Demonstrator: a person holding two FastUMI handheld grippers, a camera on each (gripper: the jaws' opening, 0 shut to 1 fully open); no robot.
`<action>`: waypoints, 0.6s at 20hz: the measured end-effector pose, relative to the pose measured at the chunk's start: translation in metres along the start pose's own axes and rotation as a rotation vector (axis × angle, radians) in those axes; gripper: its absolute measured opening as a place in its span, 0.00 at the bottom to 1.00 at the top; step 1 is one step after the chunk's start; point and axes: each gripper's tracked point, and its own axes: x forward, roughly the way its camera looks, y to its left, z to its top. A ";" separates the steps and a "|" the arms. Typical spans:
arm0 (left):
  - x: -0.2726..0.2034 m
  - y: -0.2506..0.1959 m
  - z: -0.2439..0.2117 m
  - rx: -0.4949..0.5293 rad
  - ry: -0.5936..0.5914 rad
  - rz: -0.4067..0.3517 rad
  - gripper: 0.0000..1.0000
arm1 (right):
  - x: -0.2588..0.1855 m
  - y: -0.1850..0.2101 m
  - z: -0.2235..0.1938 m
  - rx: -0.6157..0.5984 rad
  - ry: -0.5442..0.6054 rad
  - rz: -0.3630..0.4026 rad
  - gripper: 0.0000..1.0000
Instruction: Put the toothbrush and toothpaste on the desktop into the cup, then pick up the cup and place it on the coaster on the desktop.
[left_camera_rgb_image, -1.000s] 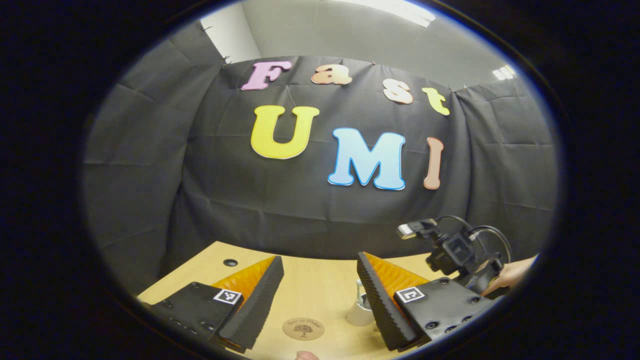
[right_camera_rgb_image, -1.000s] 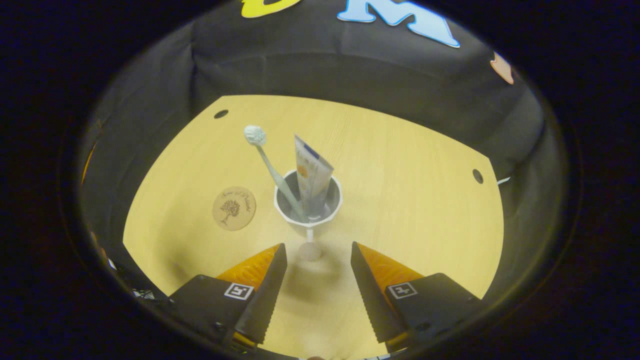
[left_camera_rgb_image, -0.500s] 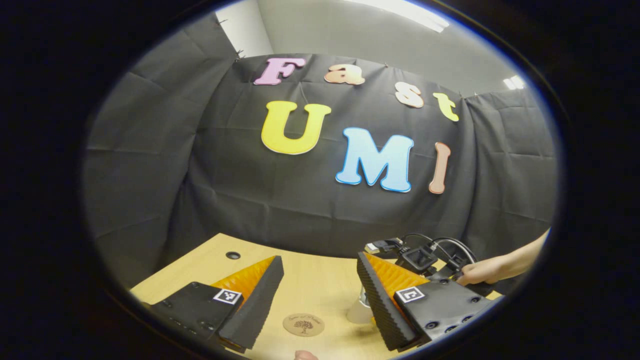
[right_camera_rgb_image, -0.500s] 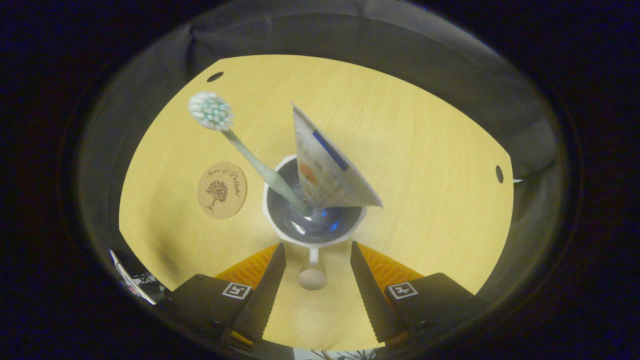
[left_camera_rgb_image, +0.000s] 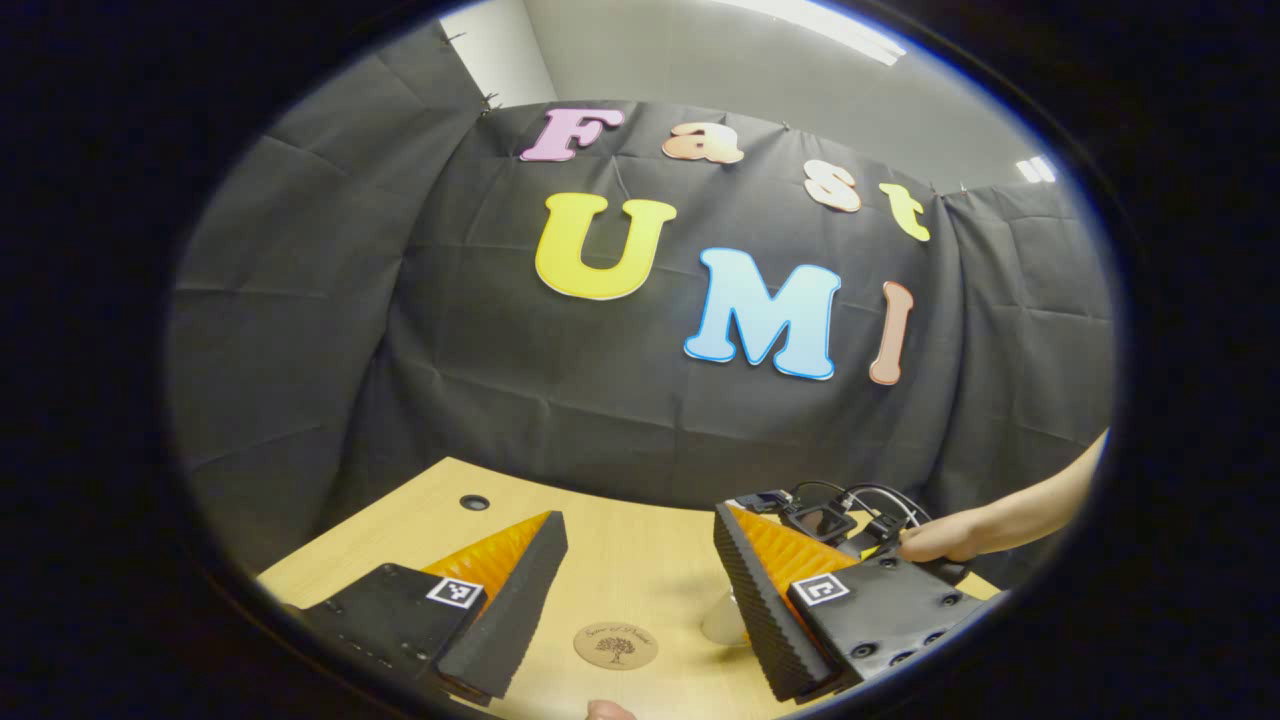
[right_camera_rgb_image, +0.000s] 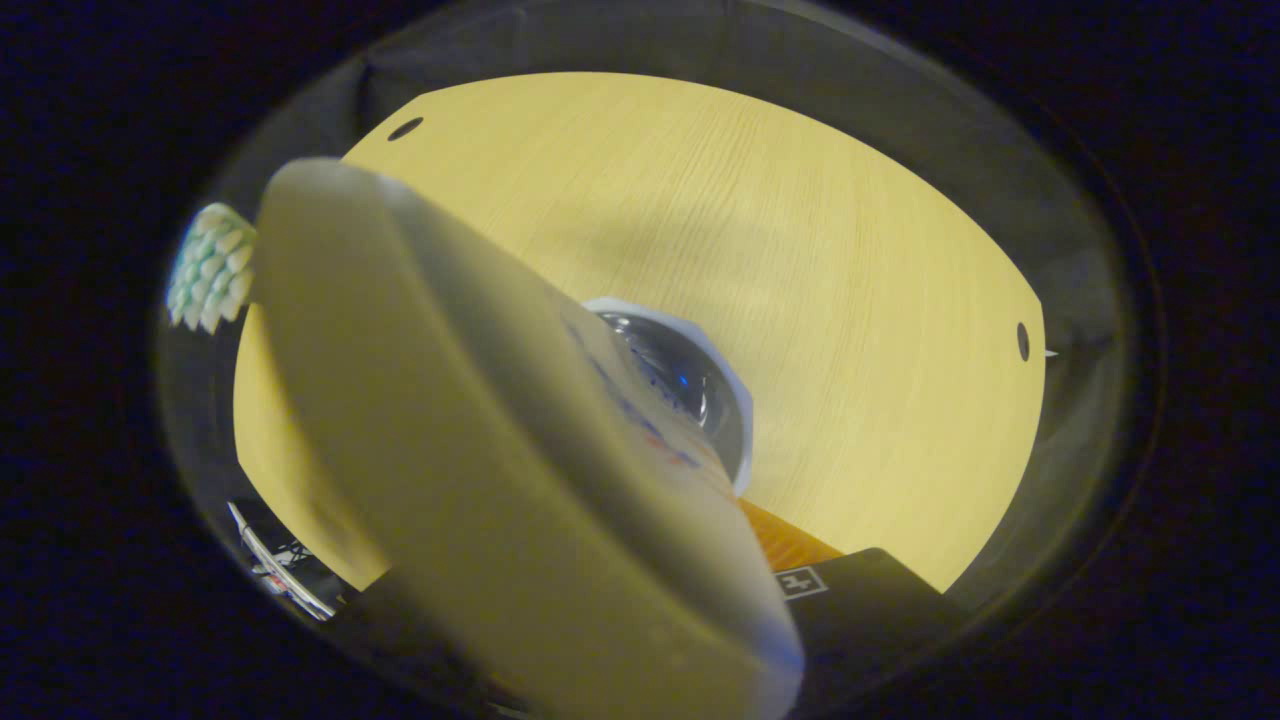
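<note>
Toothpaste looms huge and blurred across the lower left of the right gripper view, rising out of the cup at centre; toothbrush bristles peek at the left edge. Right gripper's jaws are covered, can't tell how they stand. In the left gripper view, left gripper hangs wide open and empty above the desk, coaster at bottom centre
</note>
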 end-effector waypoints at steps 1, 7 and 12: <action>0.000 -0.001 0.000 0.000 -0.001 -0.002 0.96 | 0.001 0.000 0.000 -0.004 -0.002 0.001 0.78; 0.002 -0.003 0.001 0.003 -0.002 -0.003 0.94 | -0.001 0.003 -0.003 0.016 -0.005 0.011 0.68; 0.000 -0.002 -0.001 0.007 0.001 0.002 0.94 | 0.002 0.000 0.001 -0.001 -0.014 -0.014 0.45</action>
